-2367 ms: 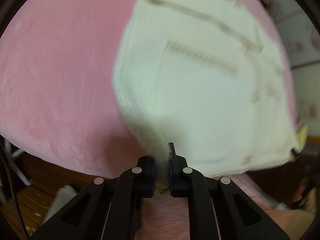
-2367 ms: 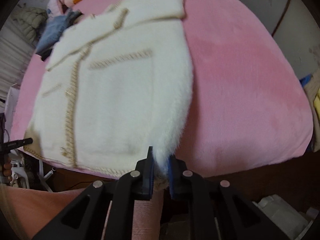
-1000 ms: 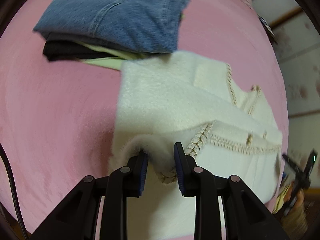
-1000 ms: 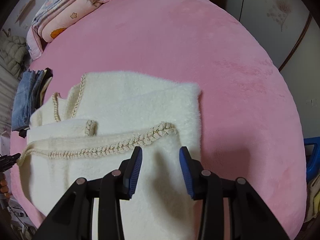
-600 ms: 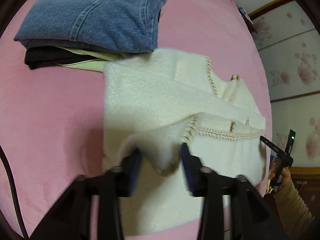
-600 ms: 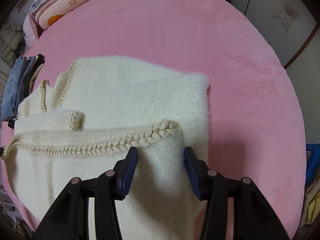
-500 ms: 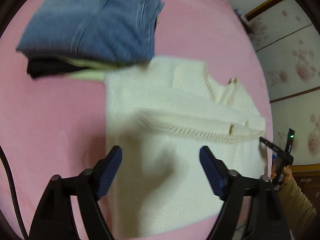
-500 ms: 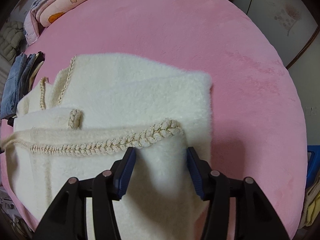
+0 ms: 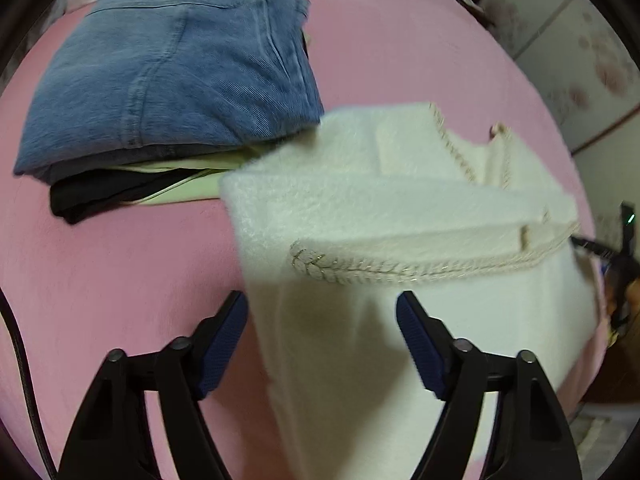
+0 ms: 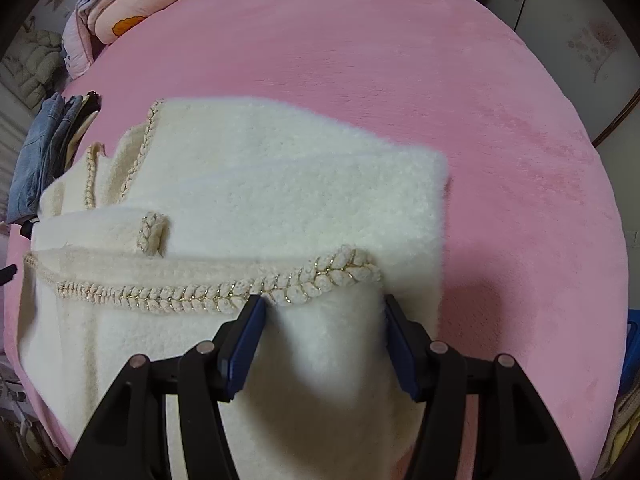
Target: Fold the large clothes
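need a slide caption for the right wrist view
Open right gripper above the cream cardigan, folded on the pink bed with its braided trim showing.

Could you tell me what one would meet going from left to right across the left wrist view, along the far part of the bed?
Folded jeans on a stack of clothes, then the cream sweater, then the patterned wall.

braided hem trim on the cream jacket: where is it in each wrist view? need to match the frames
Left wrist: braided hem trim runs across centre right, just above the open left gripper.
Right wrist: the same trim runs from the left edge to centre, ending above the open right gripper.
Shared landmark: folded jeans stack, upper left in the left view, far left edge in the right view.
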A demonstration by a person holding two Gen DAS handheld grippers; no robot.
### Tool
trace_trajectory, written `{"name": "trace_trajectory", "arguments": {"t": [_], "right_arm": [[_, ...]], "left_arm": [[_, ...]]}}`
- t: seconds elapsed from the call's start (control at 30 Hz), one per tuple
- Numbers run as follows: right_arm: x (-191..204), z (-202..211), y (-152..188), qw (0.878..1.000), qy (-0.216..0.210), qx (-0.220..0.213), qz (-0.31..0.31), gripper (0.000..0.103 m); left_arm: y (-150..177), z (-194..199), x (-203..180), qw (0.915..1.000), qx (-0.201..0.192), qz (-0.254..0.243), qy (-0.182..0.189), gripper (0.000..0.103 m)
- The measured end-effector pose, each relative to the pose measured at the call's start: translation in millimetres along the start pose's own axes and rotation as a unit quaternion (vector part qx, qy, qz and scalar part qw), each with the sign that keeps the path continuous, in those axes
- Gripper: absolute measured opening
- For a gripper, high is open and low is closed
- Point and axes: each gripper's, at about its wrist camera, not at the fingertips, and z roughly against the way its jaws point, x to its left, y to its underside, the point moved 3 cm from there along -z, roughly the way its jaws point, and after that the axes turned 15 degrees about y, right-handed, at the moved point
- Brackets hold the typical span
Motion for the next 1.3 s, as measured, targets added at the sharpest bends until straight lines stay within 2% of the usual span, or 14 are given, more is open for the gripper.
{"name": "trace_trajectory", "arguments": {"t": [0.03, 0.13, 0.2, 0.27, 0.33, 0.4, 0.43, 0.57, 0.7, 0.83, 0.93, 1.17, 1.3], "right_arm": [[-1.6, 0.2, 0.5, 1.0, -0.002, 0.0, 0.0, 0.058], [-2.1, 0.0, 0.5, 1.0, -0.007, -0.001, 0.0, 0.056], [-1.2, 0.4, 0.9, 1.0, -0.012, -0.003, 0.001, 0.05], [1.1, 1.6, 2.0, 1.0, -0.014, -0.004, -0.001, 0.04], [4.7, 4.4, 4.6, 1.0, -0.006, -0.007, 0.001, 0.028], [8.8, 9.3, 7.4, 1.0, 0.006, -0.014, 0.001, 0.015], [9.8, 12.6, 9.3, 1.0, 0.013, -0.02, 0.001, 0.014], [8.8, 29.9, 16.3, 0.998, 0.024, -0.045, -0.023, 0.011], [-2.1, 61.8, 19.9, 0.995, 0.013, -0.076, -0.062, 0.011], [-18.4, 98.4, 11.9, 0.988, 0.002, -0.115, -0.104, 0.007], [-30.1, 113.9, -8.1, 0.981, -0.017, -0.138, -0.136, 0.007], [-17.7, 114.0, -59.5, 0.977, 0.001, -0.179, -0.117, 0.007], [-13.1, 84.1, -84.2, 0.981, 0.019, -0.162, -0.107, 0.007]], "left_arm": [[-0.6, -4.5, 0.0, 1.0, 0.003, -0.008, -0.002, 0.061], [-2.1, -19.3, -4.9, 0.999, 0.014, -0.041, -0.009, 0.059], [-0.9, -30.8, -9.8, 0.9974, 0.024, -0.064, -0.023, 0.057], [0.9, -36.8, -12.5, 0.9954, 0.027, -0.081, -0.042, 0.04], [3.5, -40.7, -13.9, 0.9928, 0.028, -0.094, -0.068, 0.019], [6.5, -38.3, -17.7, 0.9912, 0.021, -0.102, -0.082, 0.011], [8.7, -35.7, -20.8, 0.99, 0.016, -0.106, -0.092, 0.009], [15.5, -18.5, -38.2, 0.9846, -0.014, -0.117, -0.129, 0.007], [13.6, 17.0, -49.6, 0.9826, -0.074, -0.083, -0.149, 0.007], [2.0, 48.6, -55.4, 0.9805, -0.124, -0.034, -0.149, 0.007], [-15.2, 63.8, -51.5, 0.9778, -0.156, 0.002, -0.139, 0.007], [-64.7, 50.5, -42.3, 0.9697, -0.187, 0.024, -0.156, 0.007], [-86.5, 22.1, -18.8, 0.9692, -0.178, 0.056, -0.161, 0.007]]}}
